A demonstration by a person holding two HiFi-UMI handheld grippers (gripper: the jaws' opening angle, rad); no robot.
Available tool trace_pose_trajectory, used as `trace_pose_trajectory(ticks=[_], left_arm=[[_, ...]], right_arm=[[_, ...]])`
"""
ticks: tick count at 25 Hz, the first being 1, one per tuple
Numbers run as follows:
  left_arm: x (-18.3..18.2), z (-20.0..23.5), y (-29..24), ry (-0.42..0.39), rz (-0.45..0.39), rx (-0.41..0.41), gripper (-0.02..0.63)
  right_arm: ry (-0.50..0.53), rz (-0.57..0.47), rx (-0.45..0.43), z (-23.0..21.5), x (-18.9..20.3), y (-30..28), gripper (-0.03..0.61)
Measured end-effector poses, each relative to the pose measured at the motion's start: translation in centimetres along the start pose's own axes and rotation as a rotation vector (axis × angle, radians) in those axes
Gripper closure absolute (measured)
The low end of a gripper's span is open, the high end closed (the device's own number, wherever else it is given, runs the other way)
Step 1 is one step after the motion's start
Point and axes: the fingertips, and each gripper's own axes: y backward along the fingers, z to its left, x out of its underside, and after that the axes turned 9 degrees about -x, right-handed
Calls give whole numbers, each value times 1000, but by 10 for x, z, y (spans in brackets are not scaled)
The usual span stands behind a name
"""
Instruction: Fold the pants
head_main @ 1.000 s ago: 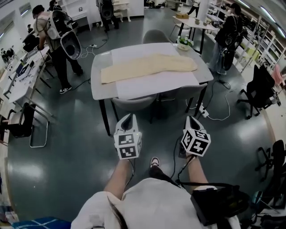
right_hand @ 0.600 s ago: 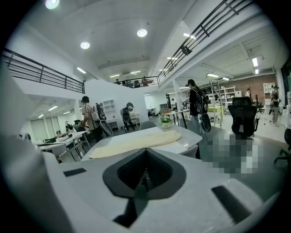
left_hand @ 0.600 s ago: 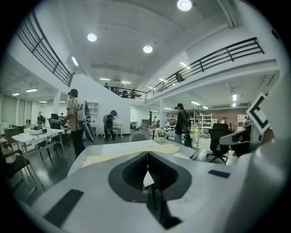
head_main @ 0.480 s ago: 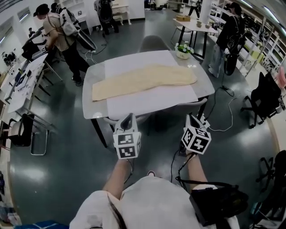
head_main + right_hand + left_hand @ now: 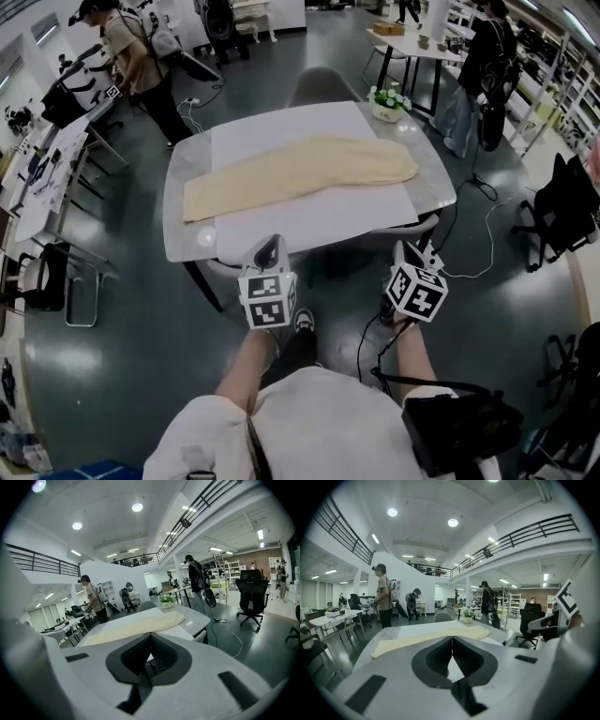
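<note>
The pants (image 5: 300, 169) are of a cream cloth, matt and soft-looking, with few creases. Under them lies a white sheet (image 5: 314, 217), matt and smooth; whether it is paper or cloth I cannot tell. The tabletop (image 5: 433, 180) is grey, smooth and a little glossy. The floor (image 5: 112, 366) is dark and polished, with lamp glare on it. The left hand-held gripper (image 5: 452, 638) and the right hand-held gripper (image 5: 150, 635) have shells of light grey matt plastic; their pads (image 5: 437, 657) are dark and ribbed.

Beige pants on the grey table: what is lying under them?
A white rectangular sheet lies under the beige fabric pants, on the grey table. The part of the sheet directly below the pants is covered.
</note>
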Motion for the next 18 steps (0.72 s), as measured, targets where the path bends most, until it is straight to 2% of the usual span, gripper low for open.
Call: trace_pose_trajectory(ticks=[7, 12, 18], left_arm=[[-19, 6, -84, 32, -12, 8, 606], [-42, 17, -162, 47, -24, -14, 606], [-68, 23, -251, 71, -14, 3, 606]], right_arm=[[17, -2, 4, -10, -31, -70, 586], [47, -2, 27, -25, -74, -132, 586], [75, -16, 33, -34, -127, -219, 586]])
